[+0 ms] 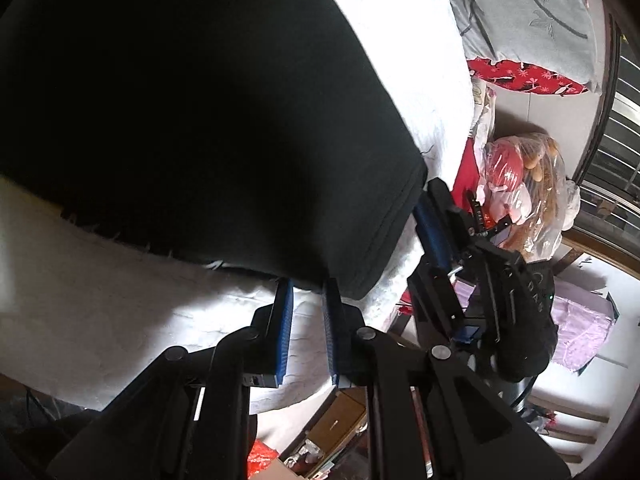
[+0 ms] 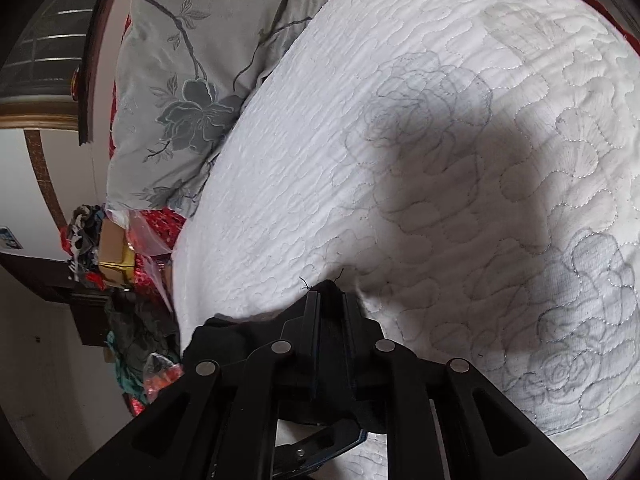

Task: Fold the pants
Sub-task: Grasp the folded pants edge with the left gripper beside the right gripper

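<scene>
Black pants (image 1: 192, 120) lie spread over a white quilted bedspread (image 1: 100, 304) and fill the upper left of the left wrist view. My left gripper (image 1: 308, 286) is shut on the pants' lower hem; its blue pads (image 1: 285, 320) meet the fabric's edge. My right gripper (image 1: 425, 200) is at the hem's right corner, side-on in this view. In the right wrist view, the right gripper (image 2: 330, 294) is shut on a bunch of black pants fabric (image 2: 329, 312) just above the bedspread (image 2: 400, 160). The rest of the pants is hidden behind it.
A grey floral pillow (image 2: 180, 100) lies at the head of the bed (image 1: 528, 12) over red patterned cloth (image 1: 524, 76). A clear plastic bag of soft items (image 1: 532, 192) and a cardboard box (image 2: 114, 256) crowd the bedside, with loose clothes on the floor (image 2: 136, 332).
</scene>
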The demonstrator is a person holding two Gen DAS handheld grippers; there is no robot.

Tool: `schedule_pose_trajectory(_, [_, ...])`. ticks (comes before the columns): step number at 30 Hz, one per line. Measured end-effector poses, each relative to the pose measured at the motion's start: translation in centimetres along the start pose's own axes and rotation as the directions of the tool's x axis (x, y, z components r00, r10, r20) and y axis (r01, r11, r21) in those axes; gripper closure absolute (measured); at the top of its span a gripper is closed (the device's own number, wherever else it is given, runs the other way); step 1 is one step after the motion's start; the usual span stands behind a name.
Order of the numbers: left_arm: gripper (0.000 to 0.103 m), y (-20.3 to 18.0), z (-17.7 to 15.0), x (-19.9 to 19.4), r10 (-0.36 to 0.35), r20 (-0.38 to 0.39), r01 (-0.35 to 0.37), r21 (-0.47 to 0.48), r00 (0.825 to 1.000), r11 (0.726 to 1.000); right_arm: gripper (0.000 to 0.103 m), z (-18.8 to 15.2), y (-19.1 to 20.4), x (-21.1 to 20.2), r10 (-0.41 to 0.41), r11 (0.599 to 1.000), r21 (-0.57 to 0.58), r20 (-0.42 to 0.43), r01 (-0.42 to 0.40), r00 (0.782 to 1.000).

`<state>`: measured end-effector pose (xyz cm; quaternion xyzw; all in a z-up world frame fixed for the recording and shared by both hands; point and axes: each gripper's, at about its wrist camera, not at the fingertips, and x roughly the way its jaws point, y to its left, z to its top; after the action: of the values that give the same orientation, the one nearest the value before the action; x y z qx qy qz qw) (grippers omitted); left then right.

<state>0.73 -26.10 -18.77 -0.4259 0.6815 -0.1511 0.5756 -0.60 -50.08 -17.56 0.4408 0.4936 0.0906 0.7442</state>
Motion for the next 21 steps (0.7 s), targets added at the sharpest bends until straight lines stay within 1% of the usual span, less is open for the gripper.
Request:
schedule_pose_trajectory(2, [0.092,0.4,-0.7,-0.1,0.008,-0.006,-0.008,-0.008,1.000,1.000,0.089,0.2,-0.1,0.0,0.003,1.000,-0.002,-0.006,-0.003,1.000])
schedule_pose_trajectory(4, [0.092,0.2,-1.2,-0.2,0.019,0.005,-0.019,0.003,1.000,1.000,0.084,0.4,-0.3,0.0,0.008,1.000,0.004,-0.013,-0.008,1.000])
schedule_pose_trajectory(6, [0.092,-0.1,-0.8,-0.2,0.025,0.017,-0.025,0.017,1.000,1.000,0.079,0.4,-0.6,0.1,0.015,1.000,0.013,-0.016,-0.015,1.000])
schedule_pose_trajectory(7, [0.090,-0.1,-0.5,-0.3,0.020,0.029,-0.020,0.008,0.999,1.000,0.076,0.5,-0.8,0.3,0.020,1.000,0.023,-0.021,-0.019,1.000])
schedule_pose_trajectory(8, [0.082,0.1,-0.1,-0.4,0.017,0.044,-0.017,-0.006,0.999,1.000,0.074,0.5,-0.9,0.3,0.024,0.999,0.031,-0.021,-0.023,0.999])
schedule_pose_trajectory(9, [0.078,0.3,0.2,-0.6,0.013,0.054,-0.012,-0.021,0.998,1.000,0.068,0.5,-1.1,0.4,0.032,0.999,0.040,-0.022,-0.031,0.999])
schedule_pose_trajectory(10, [0.078,0.6,0.3,-0.8,0.001,0.059,0.001,-0.034,0.998,0.999,0.060,0.4,-1.1,0.5,0.038,0.998,0.045,-0.024,-0.037,0.999])
schedule_pose_trajectory(11, [0.078,0.7,0.3,-0.9,-0.002,0.060,0.004,-0.043,0.998,0.999,0.058,0.3,-1.2,0.6,0.043,0.998,0.048,-0.027,-0.042,0.999])
schedule_pose_trajectory(12, [0.074,0.7,0.4,-0.9,-0.006,0.060,0.009,-0.046,0.998,0.999,0.056,0.3,-1.3,0.9,0.046,0.998,0.049,-0.035,-0.045,0.998])
schedule_pose_trajectory(14, [0.072,0.6,0.4,-0.9,-0.003,0.067,0.005,-0.042,0.998,0.999,0.055,0.2,-1.4,1.5,0.056,0.998,0.046,-0.066,-0.053,0.996])
schedule_pose_trajectory(16, [0.066,0.5,0.4,-0.7,-0.005,0.066,0.008,-0.048,0.998,0.999,0.055,0.1,-1.2,2.5,0.062,0.998,0.038,-0.098,-0.059,0.993])
schedule_pose_trajectory(19, [0.065,0.3,0.0,-1.0,-0.003,0.075,0.005,-0.034,0.997,0.999,0.055,0.0,-0.7,2.9,0.058,0.998,0.024,-0.094,-0.056,0.994])
schedule_pose_trajectory(21, [0.061,0.3,-0.3,-0.8,0.002,0.079,0.000,-0.030,0.997,1.000,0.055,0.1,-0.6,2.7,0.062,0.998,0.016,-0.091,-0.061,0.994])
